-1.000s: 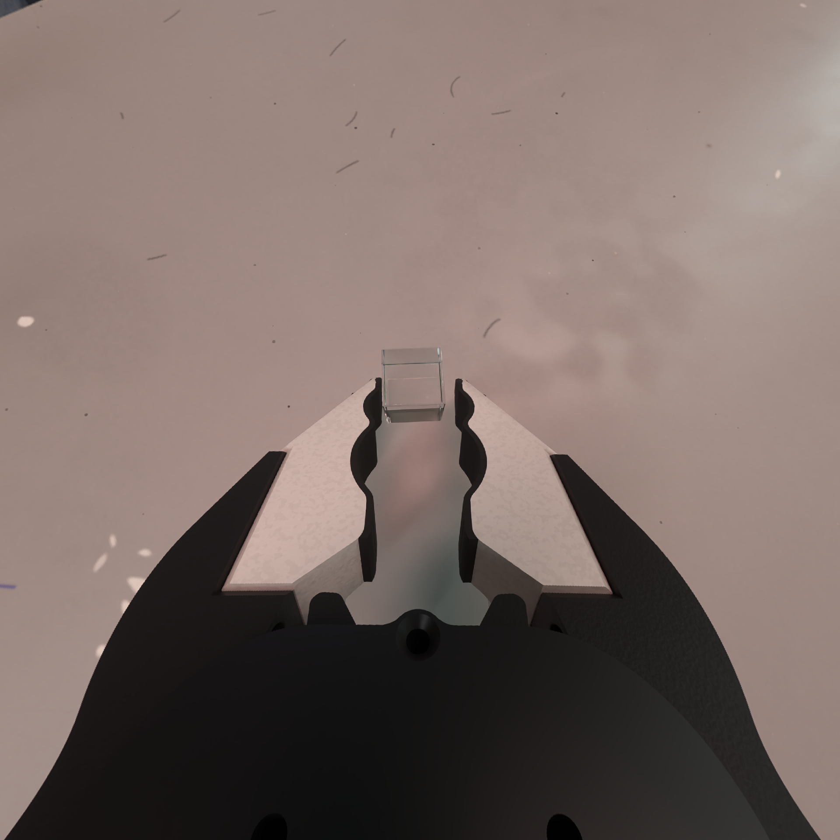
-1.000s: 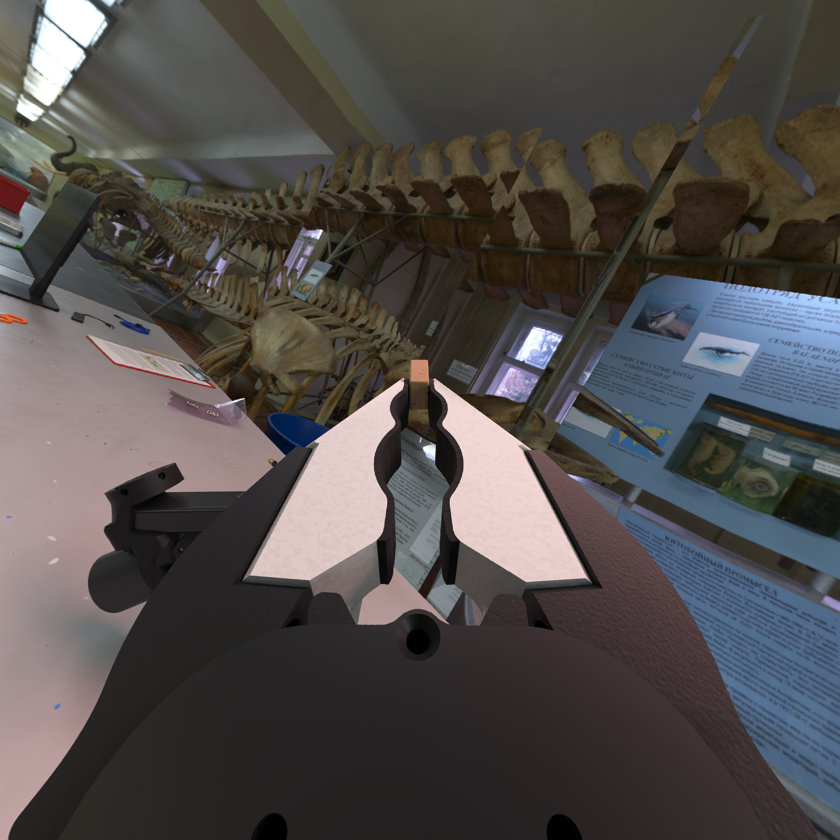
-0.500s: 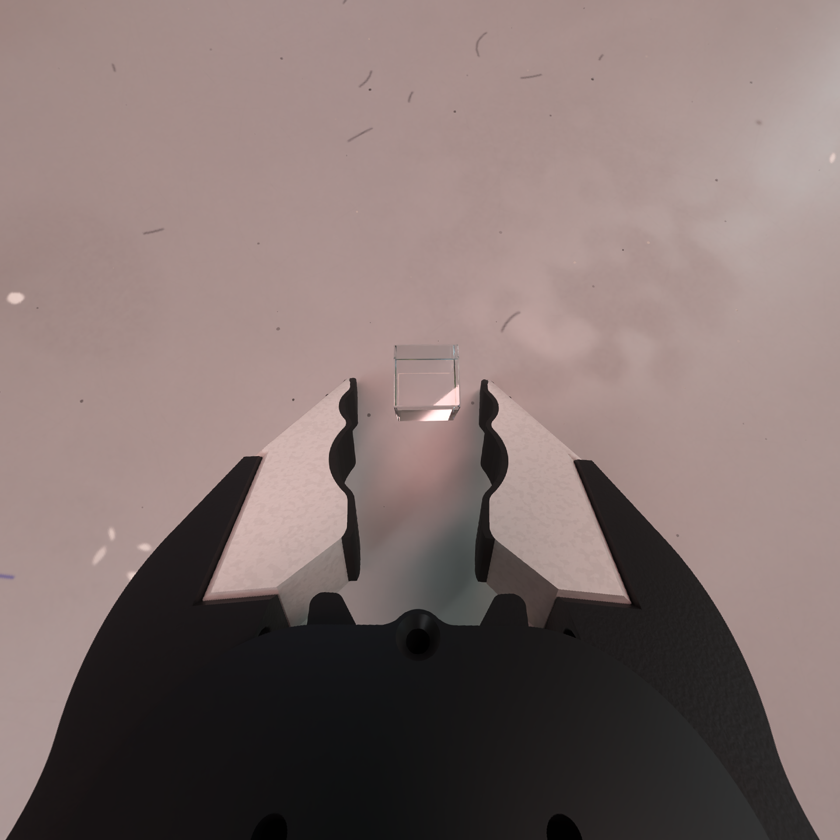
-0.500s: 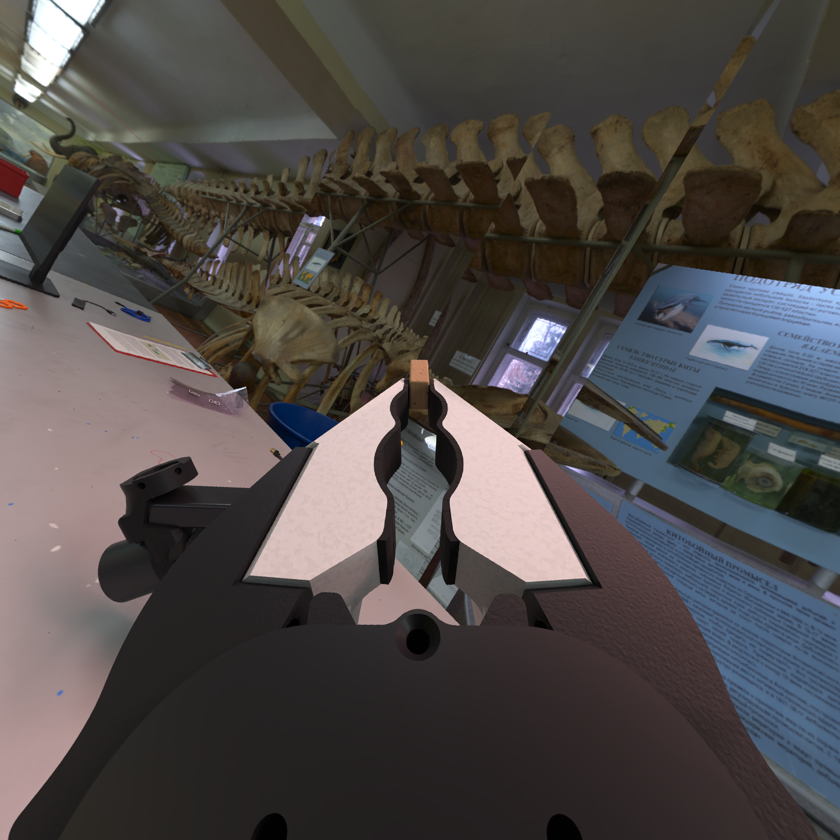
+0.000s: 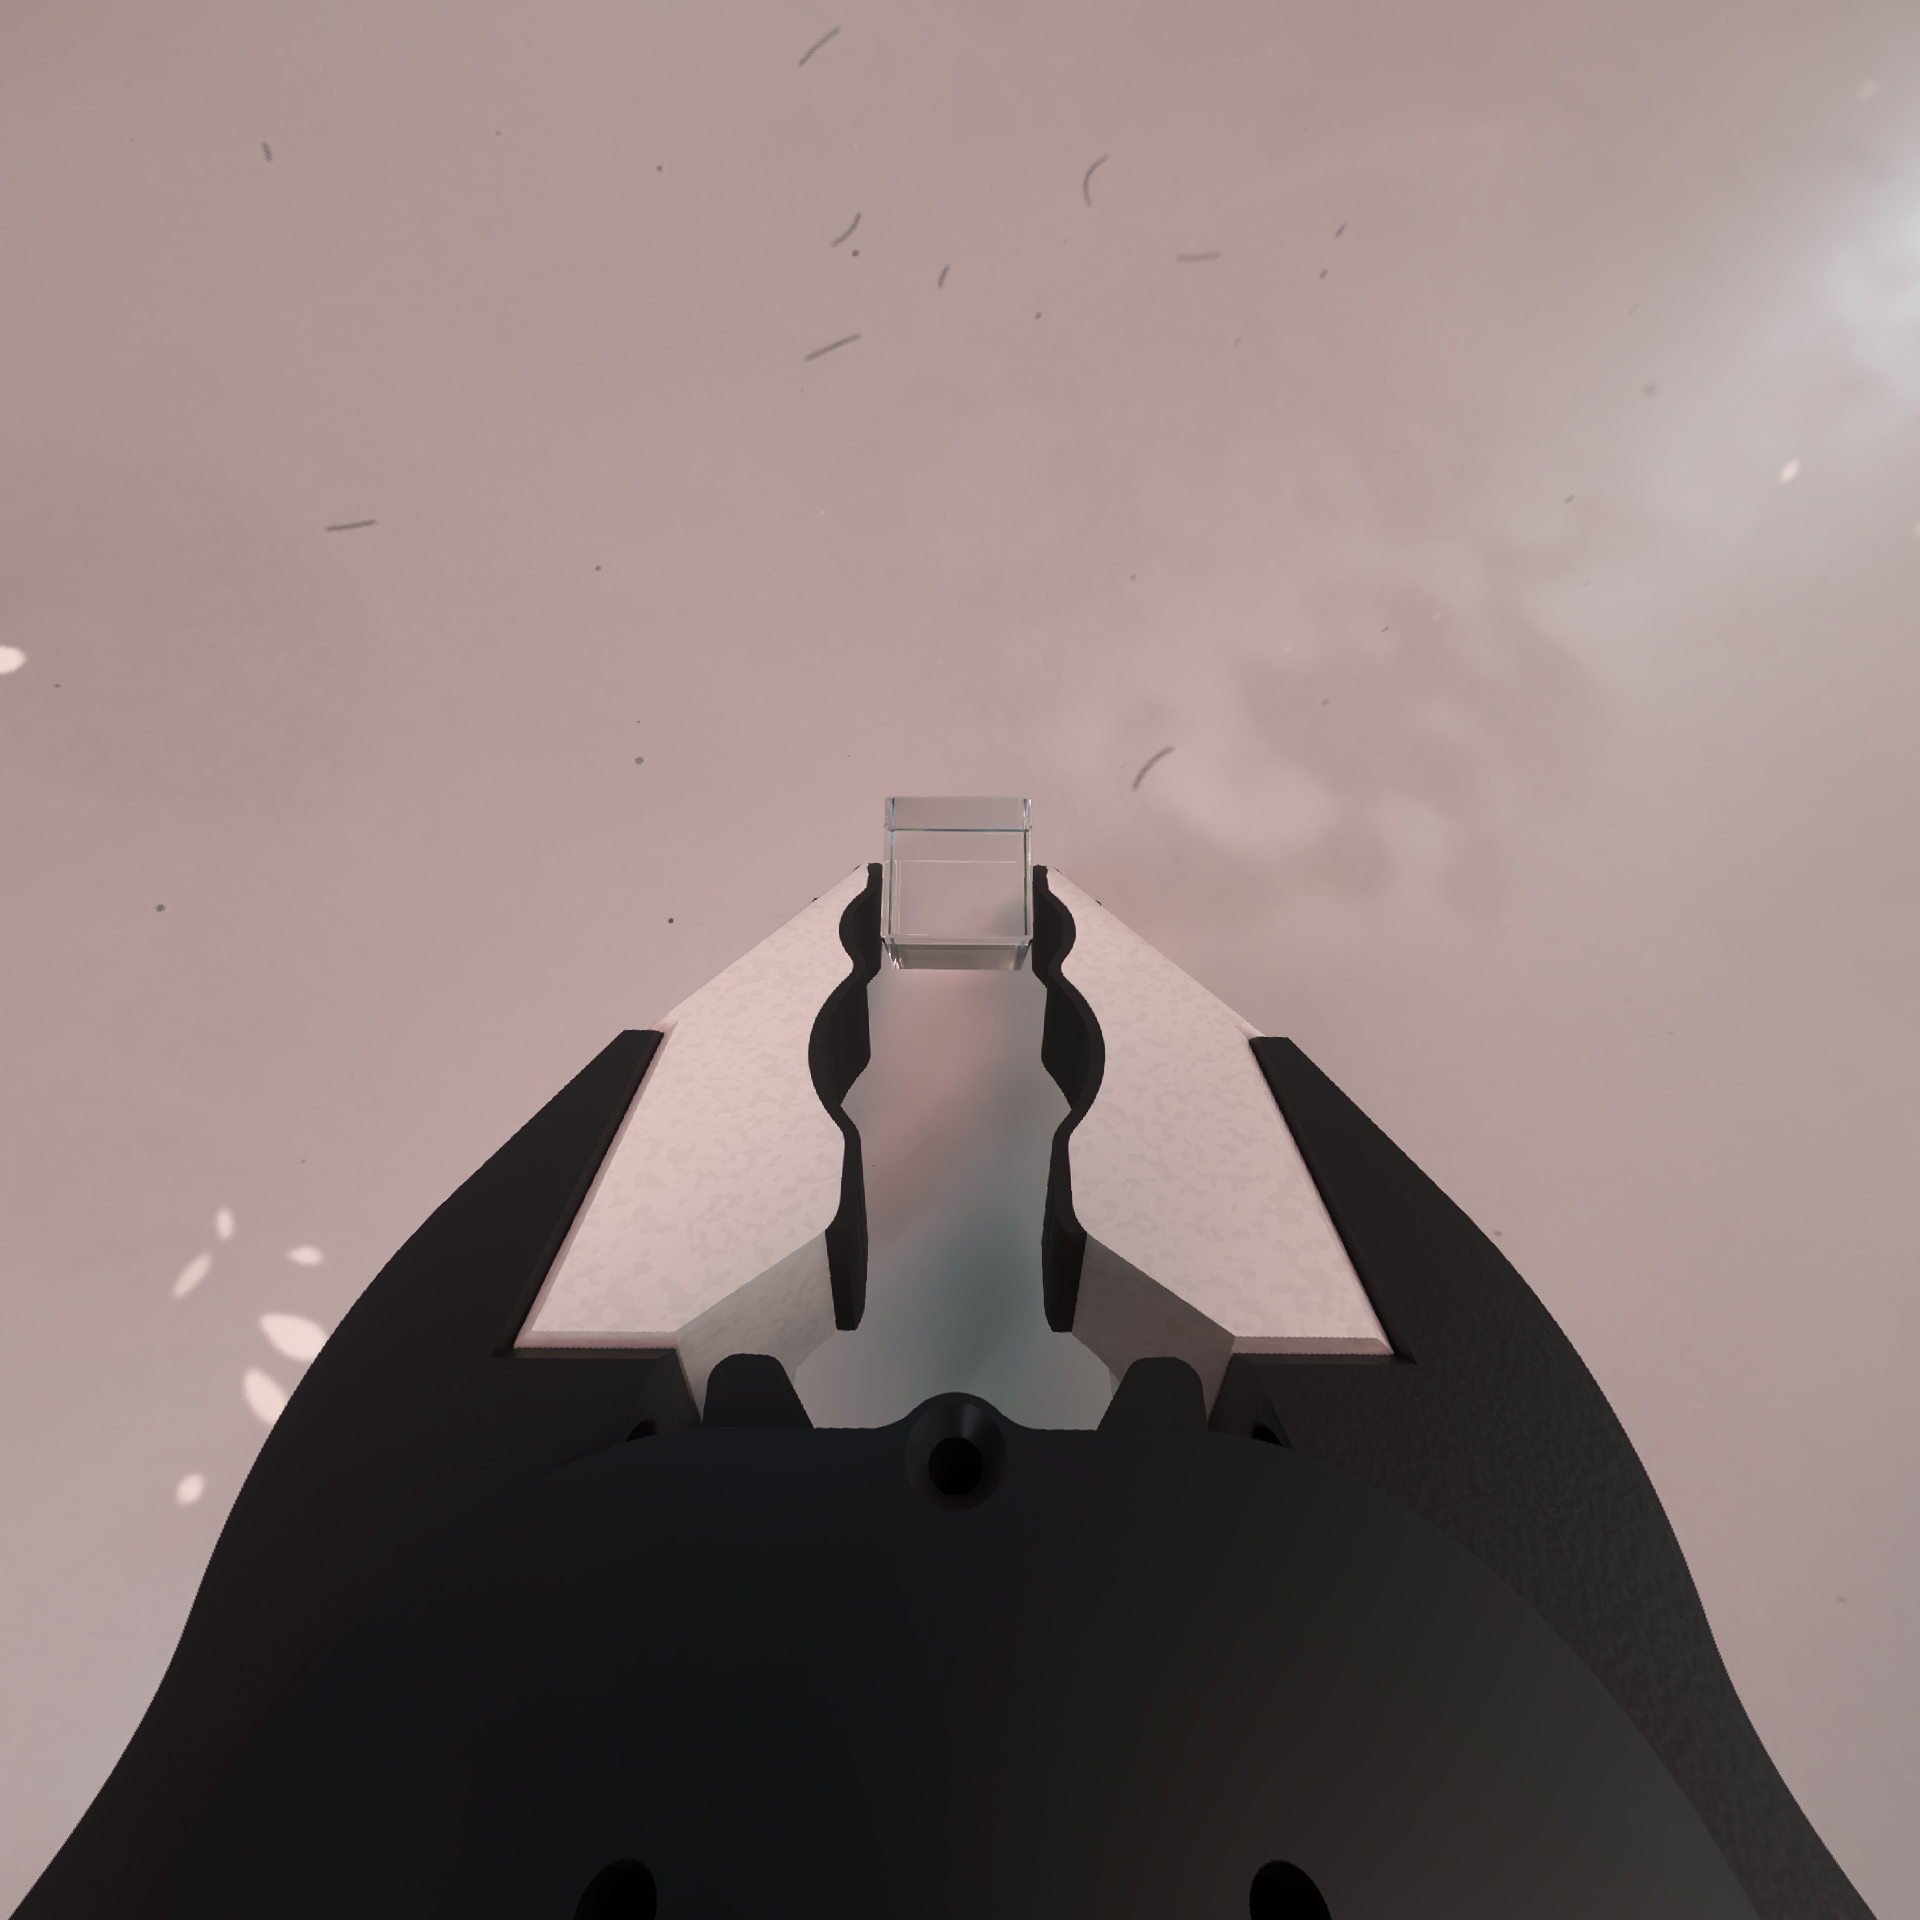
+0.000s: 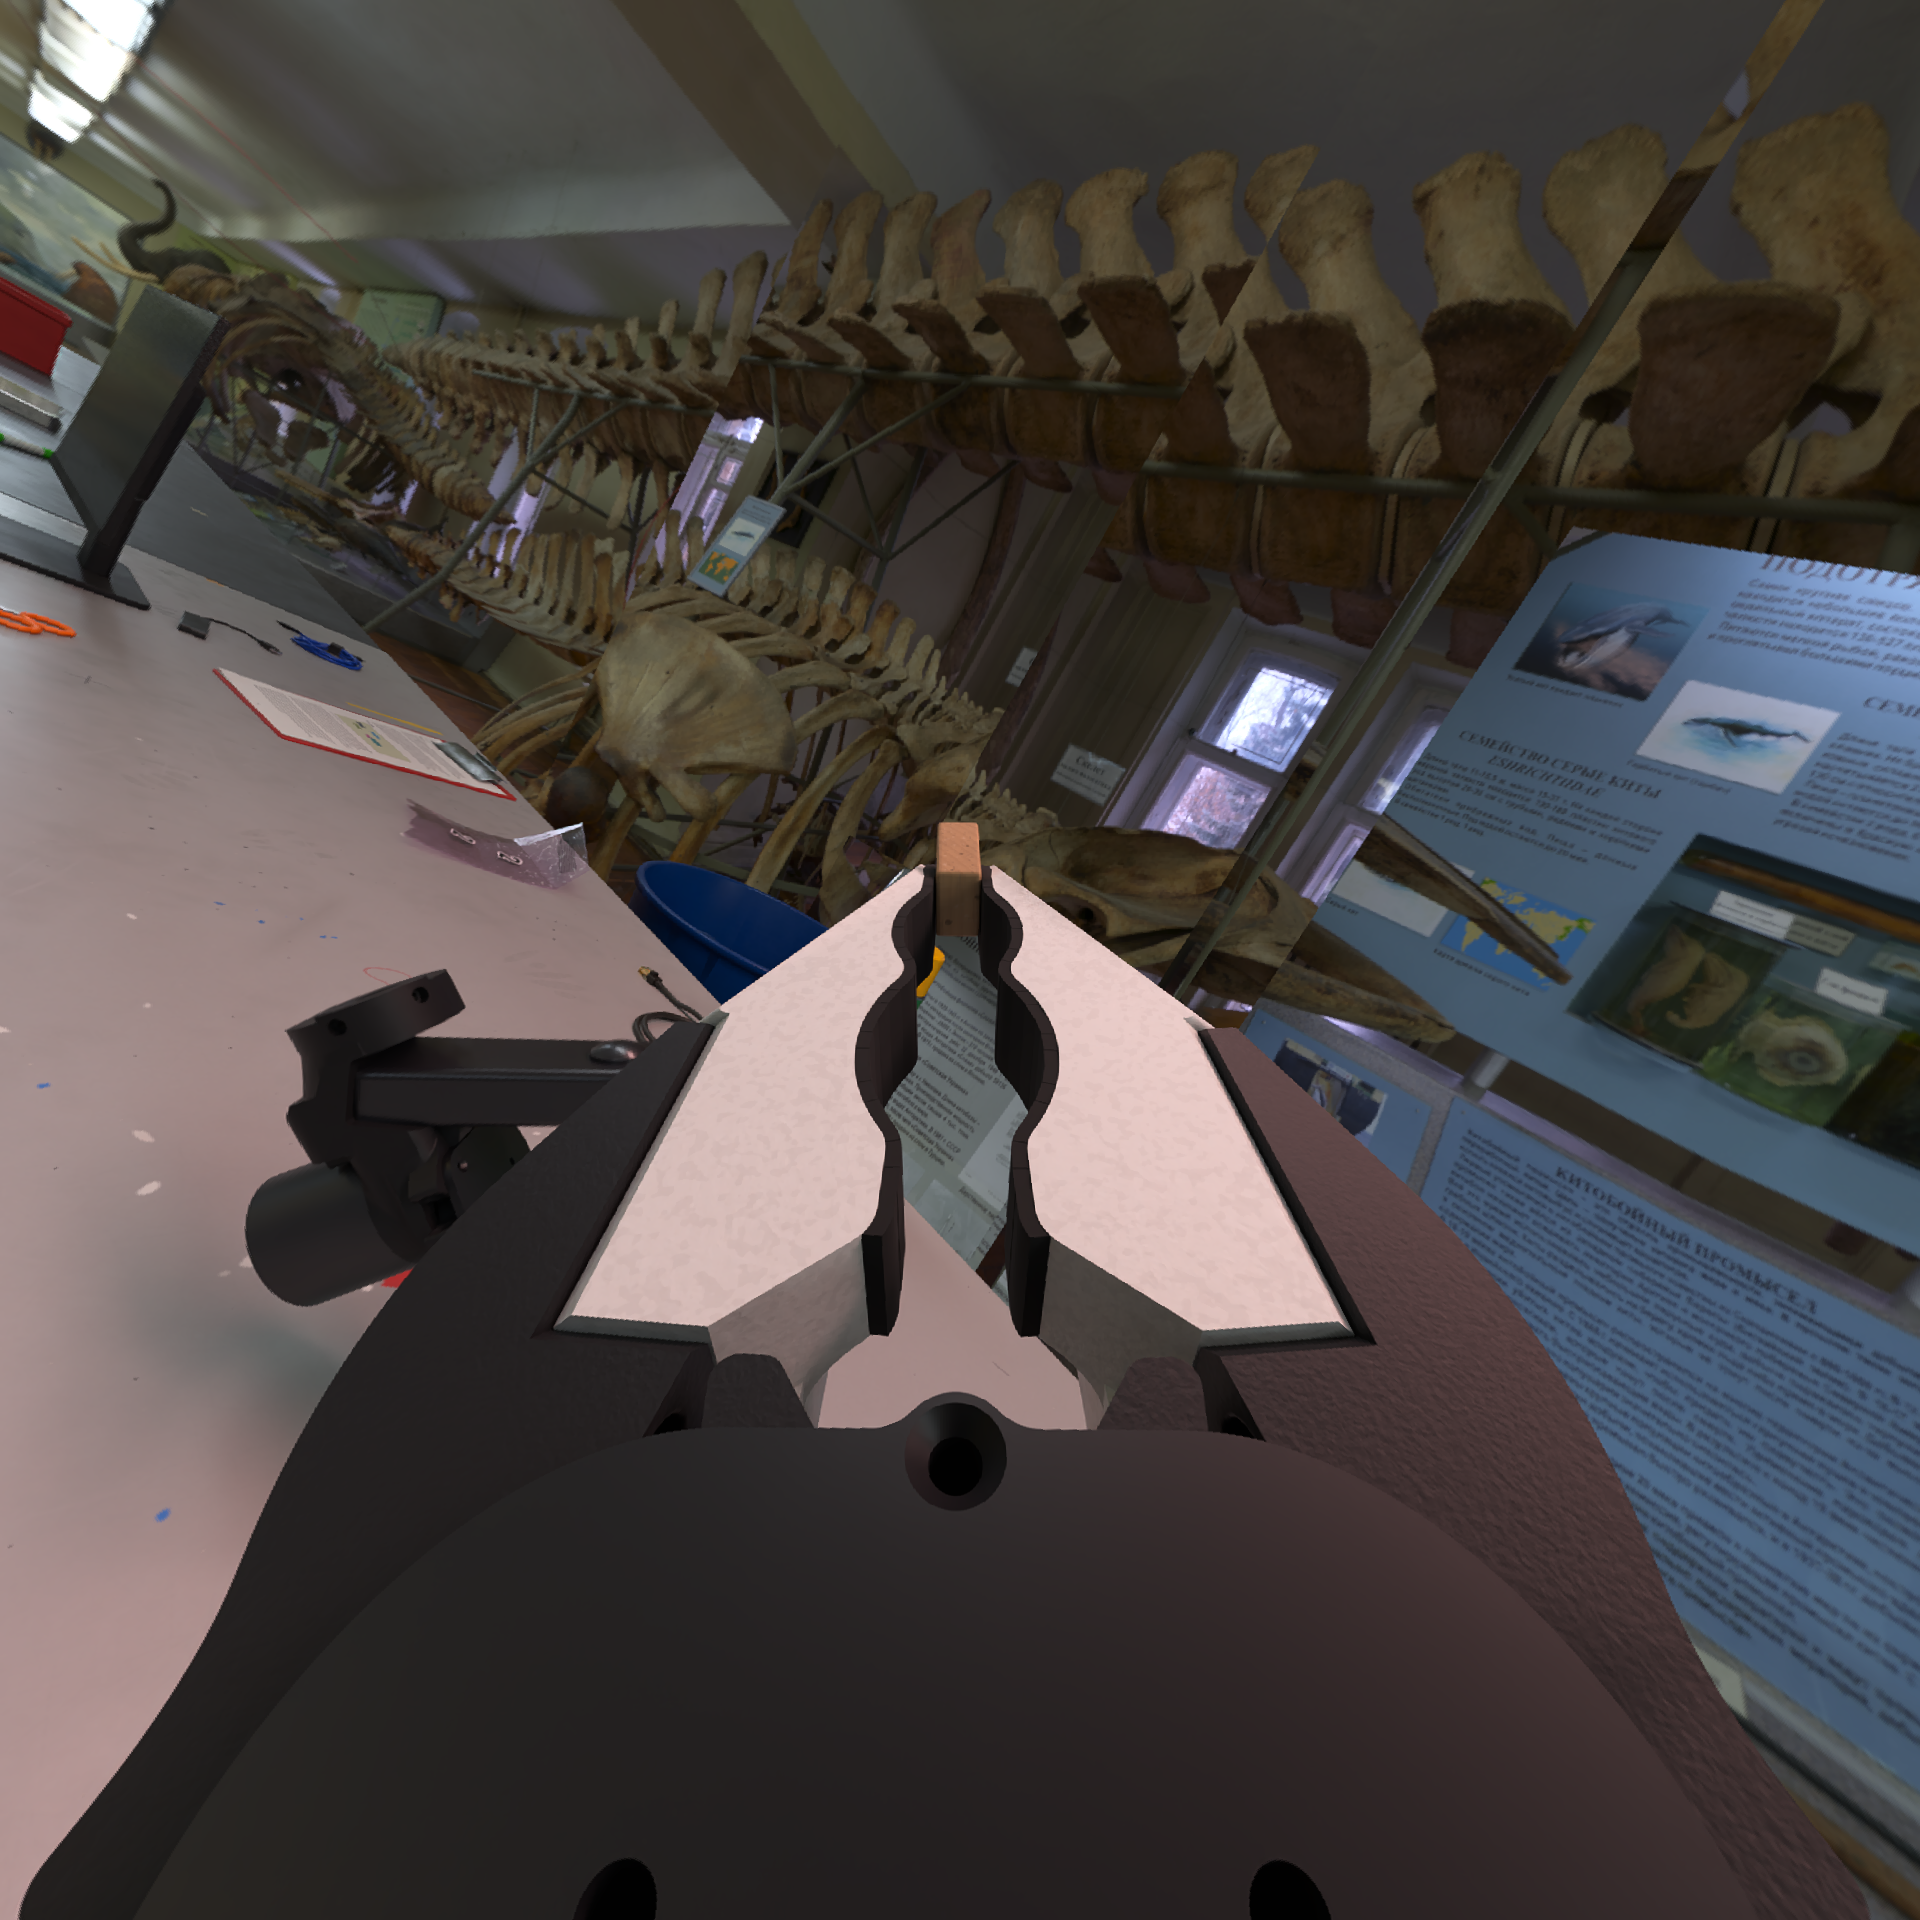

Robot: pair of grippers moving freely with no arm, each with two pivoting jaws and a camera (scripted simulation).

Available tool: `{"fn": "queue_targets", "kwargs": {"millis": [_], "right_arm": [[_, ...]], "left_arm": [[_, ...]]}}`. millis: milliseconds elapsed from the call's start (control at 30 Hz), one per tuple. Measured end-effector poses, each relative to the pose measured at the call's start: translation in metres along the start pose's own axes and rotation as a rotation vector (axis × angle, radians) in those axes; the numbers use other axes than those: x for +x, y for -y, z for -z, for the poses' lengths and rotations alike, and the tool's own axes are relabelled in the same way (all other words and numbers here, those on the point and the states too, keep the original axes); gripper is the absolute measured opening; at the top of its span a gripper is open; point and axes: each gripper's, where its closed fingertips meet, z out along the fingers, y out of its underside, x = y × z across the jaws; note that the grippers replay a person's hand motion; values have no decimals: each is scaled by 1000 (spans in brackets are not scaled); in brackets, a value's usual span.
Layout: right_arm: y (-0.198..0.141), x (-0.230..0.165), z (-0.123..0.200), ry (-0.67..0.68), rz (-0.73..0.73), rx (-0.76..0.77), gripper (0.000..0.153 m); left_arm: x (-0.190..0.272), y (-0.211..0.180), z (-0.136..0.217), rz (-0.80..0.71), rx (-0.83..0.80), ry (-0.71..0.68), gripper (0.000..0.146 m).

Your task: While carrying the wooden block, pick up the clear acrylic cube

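Pinkish surface (image 5: pixel 416 623) lay below; our left gripper (image 5: pixel 957 914) pinched the clear acrylic cube (image 5: pixel 957 883), right gripper (image 6: pixel 957 883) clamped the wooden block (image 6: pixel 957 878); we advised lifting straight.

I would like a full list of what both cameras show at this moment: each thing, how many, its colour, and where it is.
clear acrylic cube: 1, transparent, between left tongs' tips
wooden block: 1, tan, between right tongs' tips
table: 1, pinkish, left
red-edged sheet: 1, white, on table
blue bin: 1, beyond table edge
whale skeletons: several, brown, background
display boards: blue, right
left tongs: 1, shut on cube
right tongs: 1, shut on block
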Motion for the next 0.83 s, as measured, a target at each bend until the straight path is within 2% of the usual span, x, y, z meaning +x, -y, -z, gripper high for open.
{"fn": "queue_targets", "kwargs": {"millis": [267, 500, 633, 733, 833], "right_arm": [[-19, -4, -10, 2, -41, -52, 7], [-54, -21, -37, -33, -164, -179, 7], [-56, -57, -54, 35, -111, -191, 6], [-53, -82, -62, 73, -28, -203, 6], [-53, -95, -67, 69, 34, -229, 6]], "left_arm": [[6, 34, 34, 72, 154, -89, 28], [30, 87, 117, 103, 313, -221, 28], [44, 101, 153, 63, 359, -239, 28], [47, 105, 164, 43, 374, -210, 28], [51, 110, 169, 61, 421, -241, 28]]}}
